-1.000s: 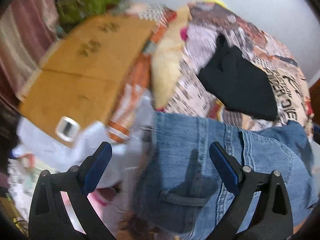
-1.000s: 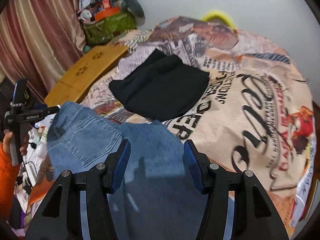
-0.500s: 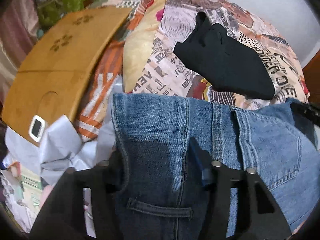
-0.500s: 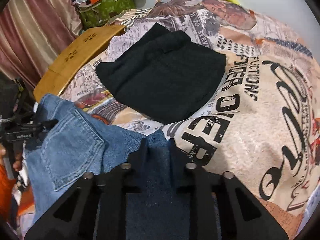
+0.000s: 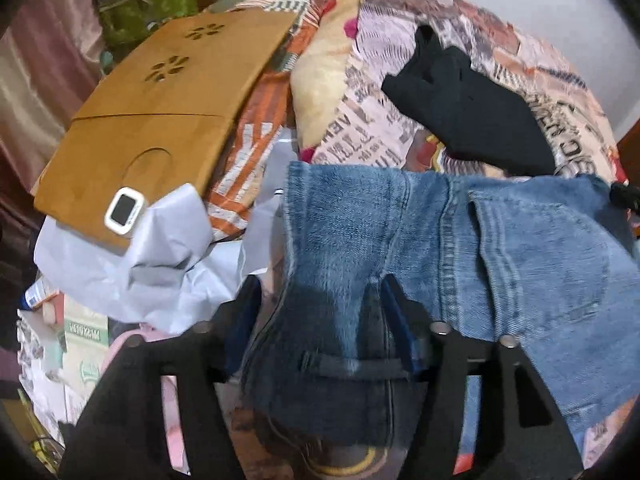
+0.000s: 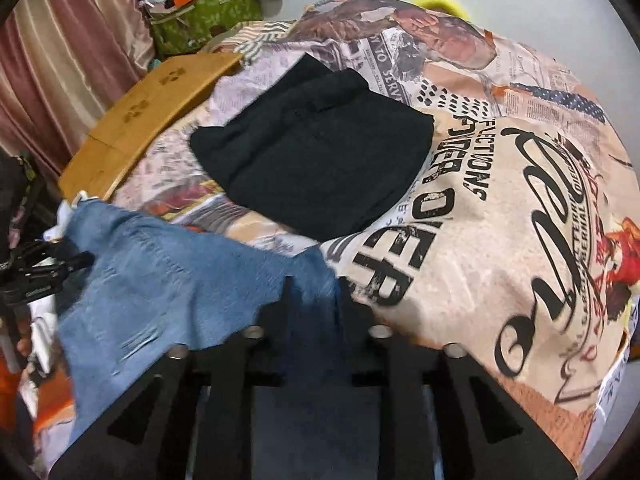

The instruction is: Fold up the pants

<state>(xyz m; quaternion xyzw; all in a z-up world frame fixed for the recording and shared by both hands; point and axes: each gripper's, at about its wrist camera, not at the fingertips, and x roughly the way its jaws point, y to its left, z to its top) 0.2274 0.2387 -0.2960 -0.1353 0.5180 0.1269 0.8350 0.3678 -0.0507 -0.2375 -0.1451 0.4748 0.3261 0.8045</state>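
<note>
Left wrist view shows the left gripper (image 5: pixel 320 300) with a bunched fold of the blue jeans (image 5: pixel 520 248) between its jaws, which are opening though the denim still fills the gap between the pads, and the waistband with a belt loop hangs over the bed's edge. From the right wrist, the right gripper (image 6: pixel 314 292) pinches another fold of the jeans (image 6: pixel 160 272), its jaws likewise easing apart, with the denim lying at the near edge of the printed bedspread (image 6: pixel 520 220), just beside a folded black garment (image 6: pixel 320 152)
</note>
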